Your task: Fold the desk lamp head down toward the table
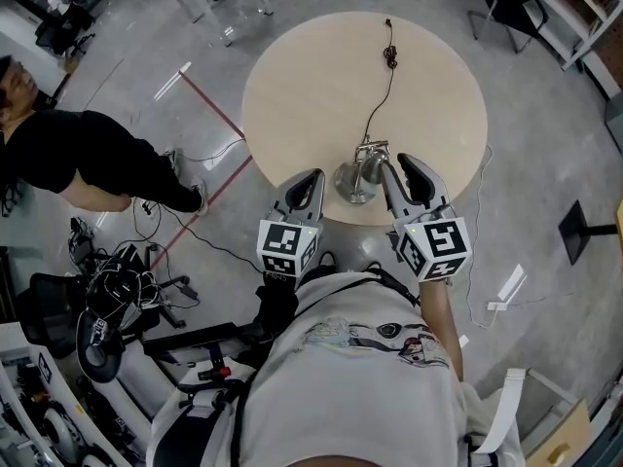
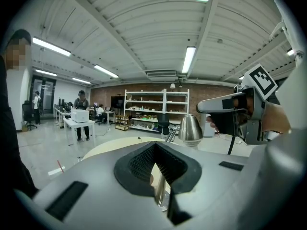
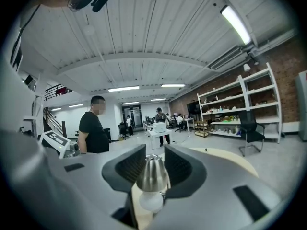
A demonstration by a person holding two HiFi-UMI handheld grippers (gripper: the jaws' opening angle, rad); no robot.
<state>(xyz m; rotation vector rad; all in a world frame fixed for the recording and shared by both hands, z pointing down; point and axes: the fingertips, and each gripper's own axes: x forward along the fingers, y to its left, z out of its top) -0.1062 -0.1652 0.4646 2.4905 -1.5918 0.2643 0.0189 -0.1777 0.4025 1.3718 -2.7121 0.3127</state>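
Head view, place: silver metal desk lamp (image 1: 358,173) stands on the round pale wooden worktop (image 1: 292,86), close to its near edge and between the 2 tools. Its black cable (image 1: 382,100) trails off across the top.
Head view, tongs: left tongs (image 1: 308,179) sit just beside the round lamp base (image 1: 348,191), on its left. Right tongs (image 1: 396,163) sit beside the head, on its right.
Left gripper view, tongs: jaws only a slit apart, nothing pinched. A sliver of bright metal shows through the gap; cannot tell which part of the lamp it is.
Left gripper view, lamp: bell-shaped polished lamp head (image 2: 190,130) beyond the jaws, mouth downward, jointed arm (image 2: 170,136) behind it.
Right gripper view, tongs: jaws apart, lamp head framed in the gap. Pads do not look pressed on it, so not gripping.
Right gripper view, lamp: white bulb (image 3: 151,201) peeks from the shade's mouth.
Handling, judged: rigid metal, smooth and likely slippery. Joint probably stiff; base may slide or tip when the head is pushed.
Hold, judged: pinch the shade at its narrow upper part near the joint, pads off the fragile bulb. Left tongs to steady arm or base.
Writing: none legible, only 2 black-and-white square marker cubes (image 1: 289,246) on the tools.
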